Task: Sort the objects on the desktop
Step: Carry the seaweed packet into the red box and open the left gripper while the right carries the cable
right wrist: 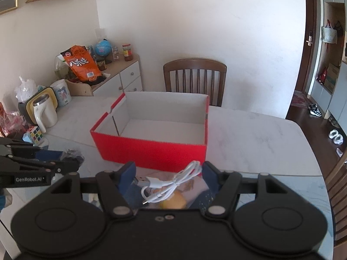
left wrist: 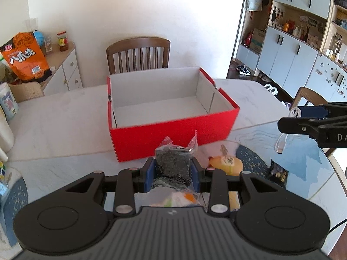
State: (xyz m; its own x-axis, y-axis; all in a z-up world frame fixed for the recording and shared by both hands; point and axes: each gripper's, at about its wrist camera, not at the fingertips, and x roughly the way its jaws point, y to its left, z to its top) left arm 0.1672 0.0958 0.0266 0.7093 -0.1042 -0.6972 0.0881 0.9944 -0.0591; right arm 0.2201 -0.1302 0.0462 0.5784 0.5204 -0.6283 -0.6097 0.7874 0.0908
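Red cardboard box (left wrist: 173, 134) sits open on the marble table (left wrist: 54, 130), its inside bare as far as the near wall allows a look. Between the left gripper (left wrist: 173, 171) pads, clamped tight, is a clear packet of dark dried stuff (left wrist: 173, 164); what it holds is hard to make out. The right gripper (right wrist: 168, 174) stands half apart with a coiled white cable (right wrist: 171, 182) pinched between its blue pads. Both tilt downward just short of the box. A yellow object (left wrist: 225, 162) below is partly hidden.
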